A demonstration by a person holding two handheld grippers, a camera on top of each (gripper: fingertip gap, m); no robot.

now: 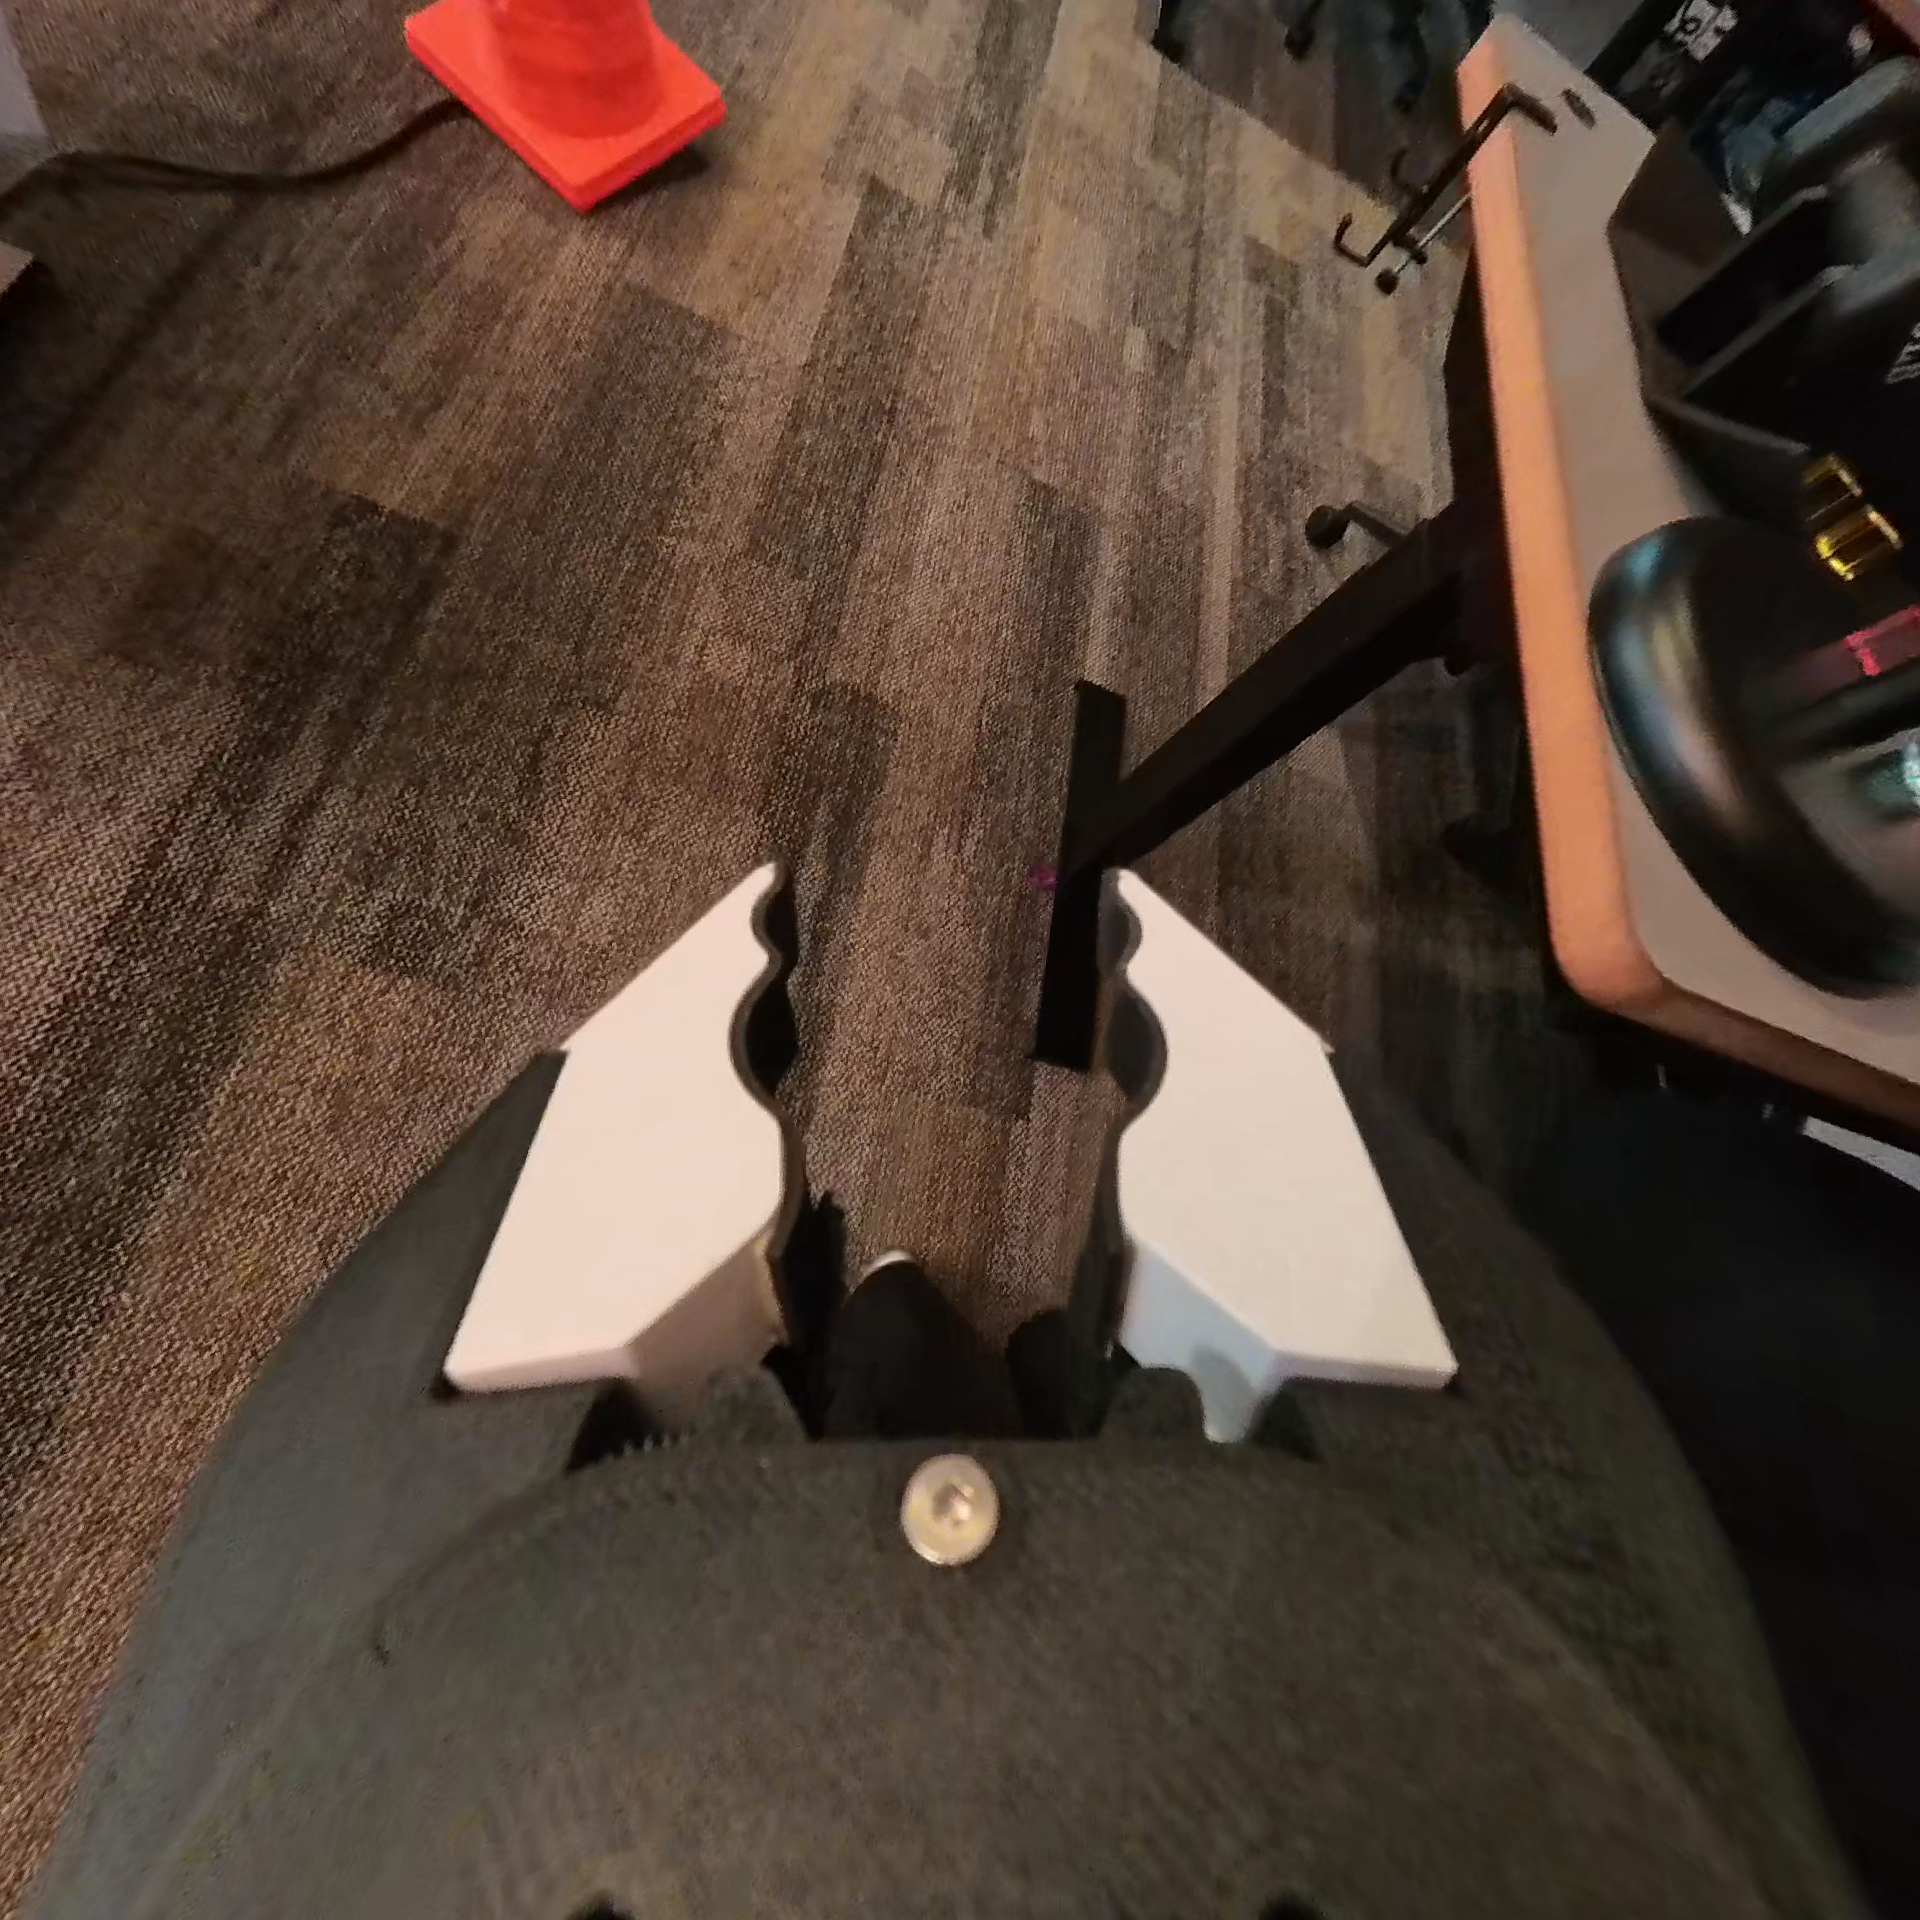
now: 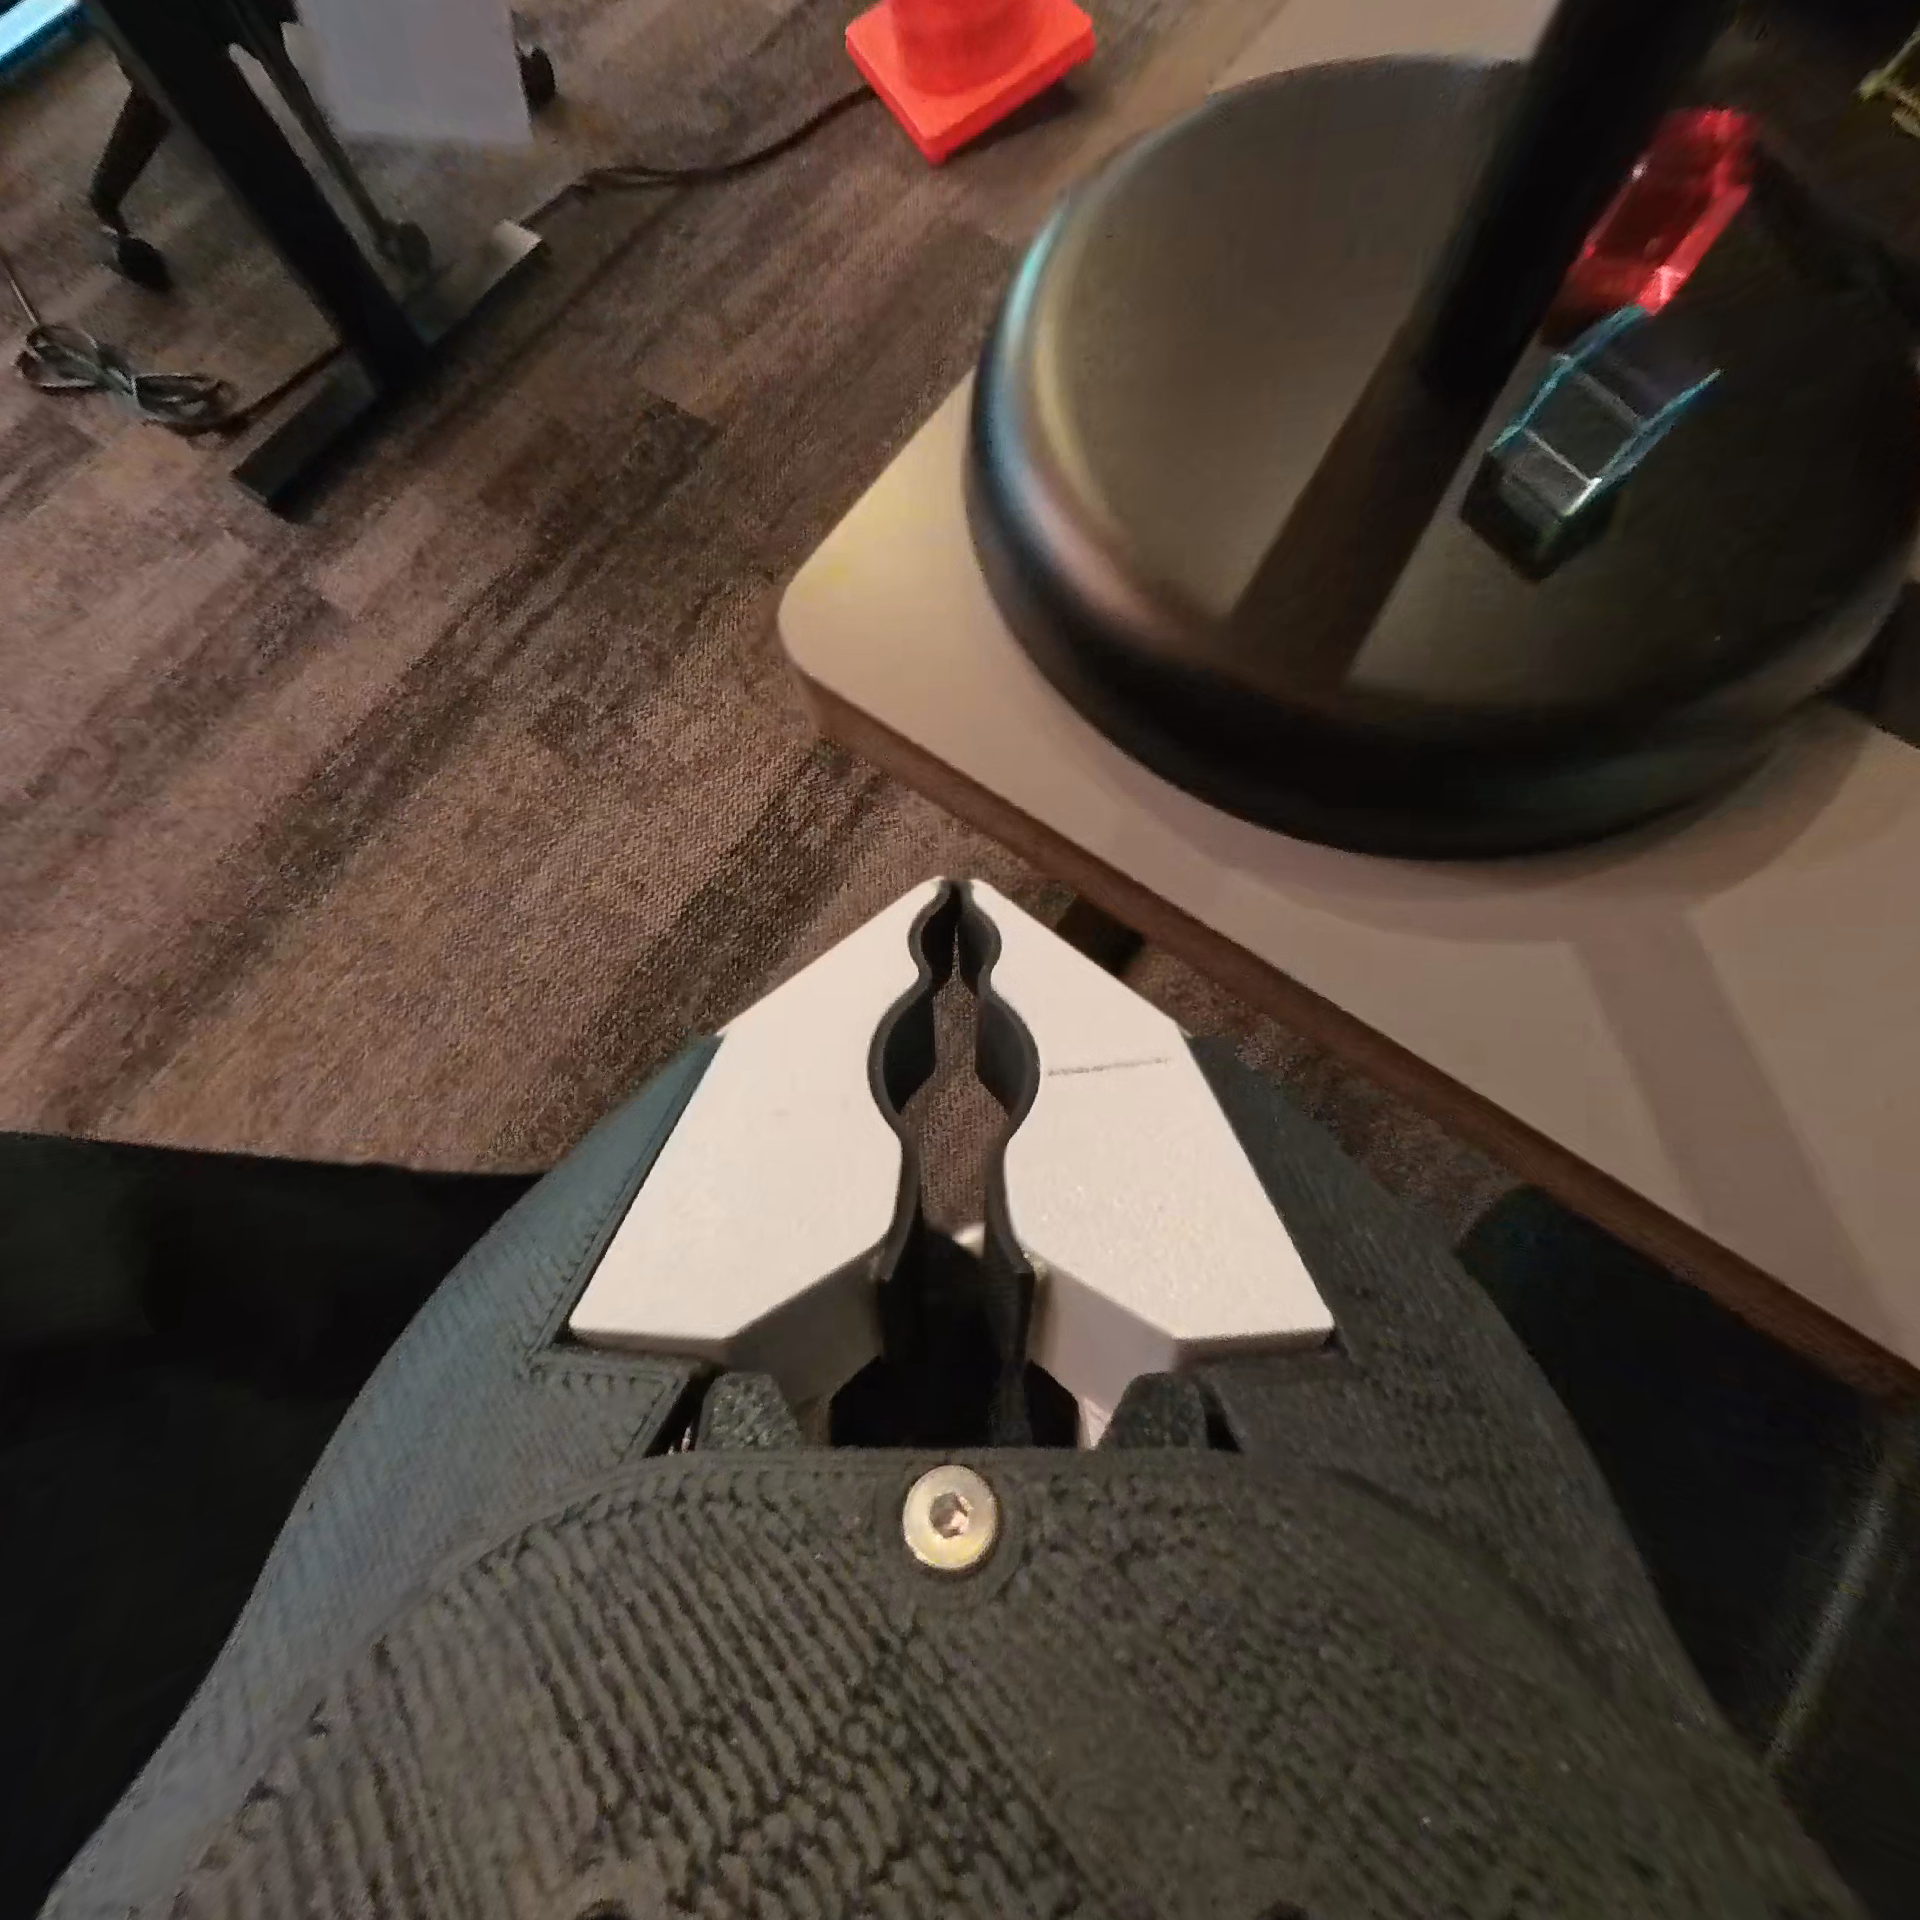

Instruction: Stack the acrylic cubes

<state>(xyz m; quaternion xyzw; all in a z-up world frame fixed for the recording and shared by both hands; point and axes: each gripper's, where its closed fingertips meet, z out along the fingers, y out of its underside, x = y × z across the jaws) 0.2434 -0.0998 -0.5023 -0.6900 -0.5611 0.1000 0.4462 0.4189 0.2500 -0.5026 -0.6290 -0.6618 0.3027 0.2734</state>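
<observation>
My left gripper (image 1: 951, 894) is open and empty, held over the brown carpet (image 1: 520, 727). Far below it, the table's black foot bar (image 1: 1081, 883) shows beside the right finger (image 1: 1226, 1122). The table (image 1: 1507, 436) stands to its right and carries a round black stand base (image 1: 1683, 748). My right gripper (image 2: 956, 891) is shut, with nothing between its pads, just off the table's corner (image 2: 894, 623). The black base (image 2: 1195, 468) with its black pole (image 2: 1507, 208) is ahead on the right. A clear red block (image 2: 1662, 218) and a clear blue block (image 2: 1579, 436) lie on it.
An orange cone stands on the carpet farther off (image 1: 566, 83), (image 2: 966, 62). A black box (image 1: 1766, 260) sits on the table. Another desk's black leg (image 2: 301, 260) and a coiled cable (image 2: 114, 379) are at the far left. Dark cloth (image 2: 156, 1299) is beside my right gripper. Across from one pair of fingers to the other is roughly 40 cm. My right gripper is the nearer one to the clear blue block (image 2: 1579, 436): about 15 cm, against 45 cm.
</observation>
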